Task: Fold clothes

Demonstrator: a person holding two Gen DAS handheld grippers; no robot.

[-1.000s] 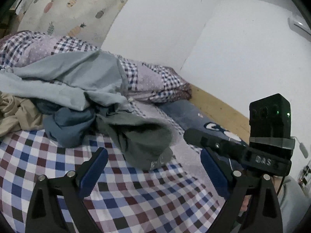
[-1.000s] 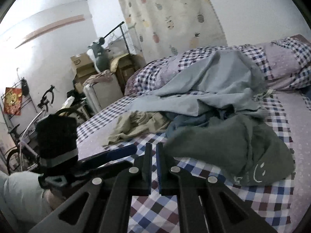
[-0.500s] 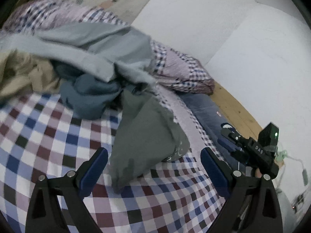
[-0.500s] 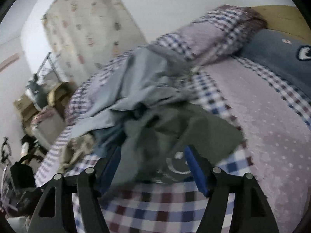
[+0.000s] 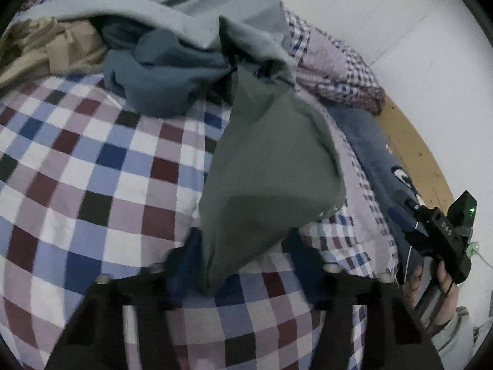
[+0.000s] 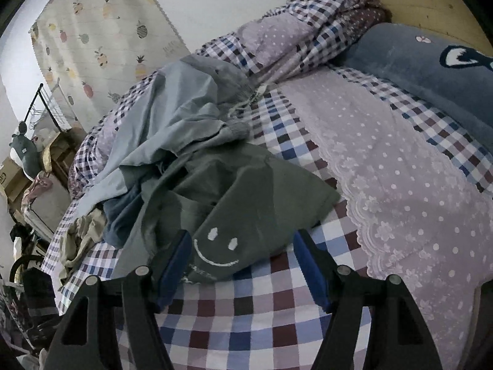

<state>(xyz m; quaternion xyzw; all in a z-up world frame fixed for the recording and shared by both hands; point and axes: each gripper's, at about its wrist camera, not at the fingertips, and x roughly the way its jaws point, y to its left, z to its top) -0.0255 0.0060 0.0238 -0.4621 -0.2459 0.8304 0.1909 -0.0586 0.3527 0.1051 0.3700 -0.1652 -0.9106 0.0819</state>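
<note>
A grey-green garment [image 5: 271, 160] with a white smiley face [image 6: 215, 246] lies at the front of a heap of clothes on the checked bed cover [image 5: 92, 169]. Its near end reaches between the fingers of my left gripper [image 5: 243, 262], which is open and blurred. My right gripper [image 6: 243, 265] is open too, with the smiley corner of the grey-green garment [image 6: 246, 191] lying between its blue pads. In the left wrist view a hand holds the right gripper [image 5: 431, 231] at the right edge. Behind lie a light blue garment [image 5: 200, 9], a dark blue one [image 5: 166, 71] and a beige one [image 5: 52, 49].
A folded checked quilt [image 6: 292, 30] and a blue pillow [image 6: 416, 71] lie against the wooden headboard [image 6: 425, 6]. A lilac dotted panel [image 6: 400, 169] covers the bed's right side. Beyond the bed's left side stand boxes [image 6: 12, 172] and a rack by a pineapple curtain [image 6: 101, 30].
My right gripper went from shut to open and swung over to the green garment's smiley corner. My left gripper dropped closer, so the garment's end now lies between its fingers.
</note>
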